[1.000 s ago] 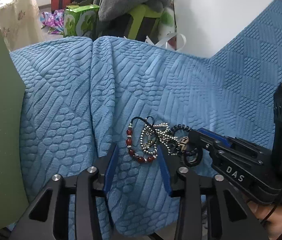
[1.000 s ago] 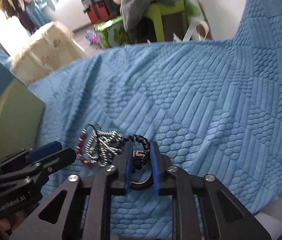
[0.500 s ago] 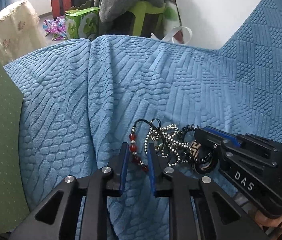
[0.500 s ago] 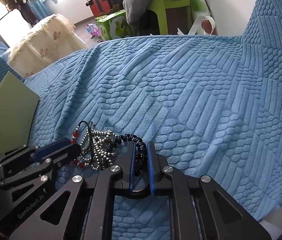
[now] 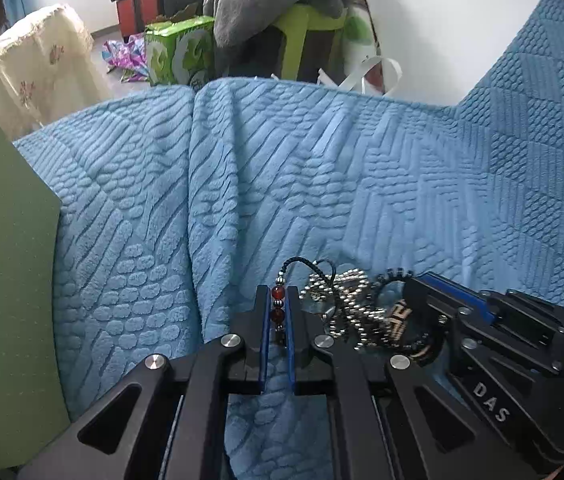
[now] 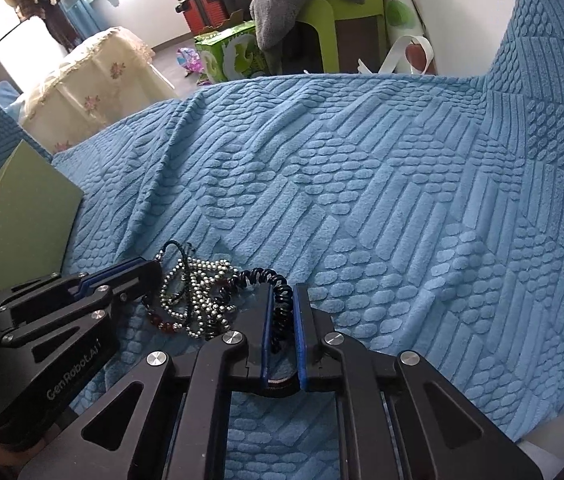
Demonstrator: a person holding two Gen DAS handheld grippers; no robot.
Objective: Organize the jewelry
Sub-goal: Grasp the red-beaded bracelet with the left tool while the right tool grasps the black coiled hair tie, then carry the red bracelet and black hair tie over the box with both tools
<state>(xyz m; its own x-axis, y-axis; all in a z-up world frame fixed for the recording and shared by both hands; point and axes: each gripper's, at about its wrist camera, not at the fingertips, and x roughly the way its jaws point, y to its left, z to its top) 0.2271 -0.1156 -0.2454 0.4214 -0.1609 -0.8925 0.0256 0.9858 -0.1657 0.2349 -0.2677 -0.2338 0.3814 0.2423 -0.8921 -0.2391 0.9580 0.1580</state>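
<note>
Blue textured blanket [image 5: 321, 184] covering the seat, tangled jewelry lying on it; left gripper [image 5: 276, 300] clamping the red bead bracelet [image 5: 278, 304]; right gripper [image 6: 282, 300] pinching the black coiled bracelet [image 6: 280, 306], silver ball chain [image 6: 198, 292] between the 2.

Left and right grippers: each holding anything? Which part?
Left gripper is shut on the red bead bracelet, along its beaded stretch. Right gripper is shut on the black coiled bracelet, on its coil. Both are tangled with the silver ball chain.

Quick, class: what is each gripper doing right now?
Left gripper: shut on the red-bead bracelet.
Right gripper: shut on the black bracelet.
</note>
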